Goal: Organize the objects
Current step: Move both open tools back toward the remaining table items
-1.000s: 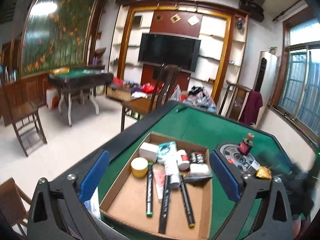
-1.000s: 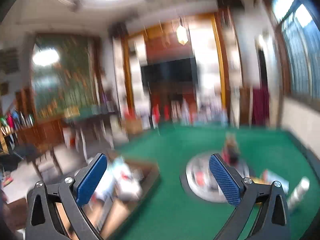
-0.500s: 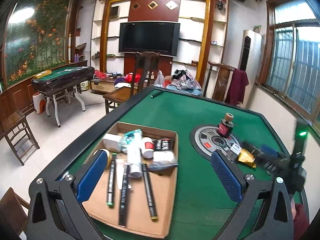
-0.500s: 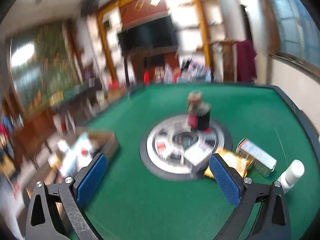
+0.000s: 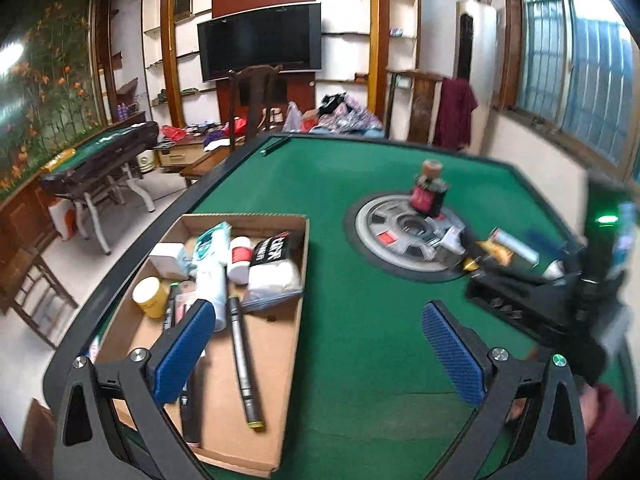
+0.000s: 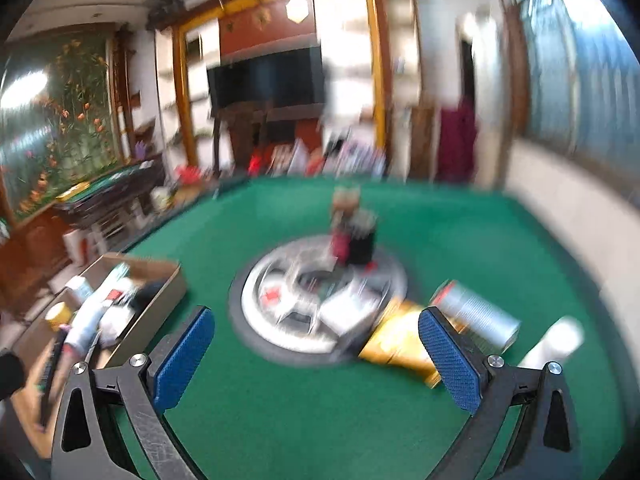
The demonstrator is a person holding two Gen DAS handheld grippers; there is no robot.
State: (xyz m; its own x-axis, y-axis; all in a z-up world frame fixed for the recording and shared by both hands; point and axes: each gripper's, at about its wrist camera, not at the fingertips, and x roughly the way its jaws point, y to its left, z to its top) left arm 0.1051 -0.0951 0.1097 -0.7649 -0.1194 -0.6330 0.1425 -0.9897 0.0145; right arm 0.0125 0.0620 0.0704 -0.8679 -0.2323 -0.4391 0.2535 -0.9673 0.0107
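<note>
Left gripper (image 5: 318, 344) hovering above the green tabletop (image 5: 360, 320), fingers (image 5: 184, 350) spread wide, nothing between them. Right gripper (image 6: 316, 350) likewise over the tabletop, fingers (image 6: 450, 362) spread apart and gripping nothing.

Cardboard box (image 5: 280, 360) lying along the tabletop's left edge, filled at its far end: white tube (image 5: 212, 268), small white bottle with red label (image 5: 240, 258), black pouch (image 5: 276, 250) resting on a white packet (image 5: 274, 280), yellow-lidded jar (image 5: 150, 296) against the left wall, markers (image 5: 244, 360) lying lengthwise toward the near end.

Round silver centre plate (image 5: 384, 232) set in the middle of the tabletop, dark bottle with red label (image 5: 428, 194) upright on its far side. Just off the plate's right rim, toward the tabletop's right edge: gold packet (image 6: 400, 340), silver box with a red end (image 6: 476, 314) beside it, and probably a white bottle (image 6: 556, 340) lying down, too blurred to be sure.
</note>
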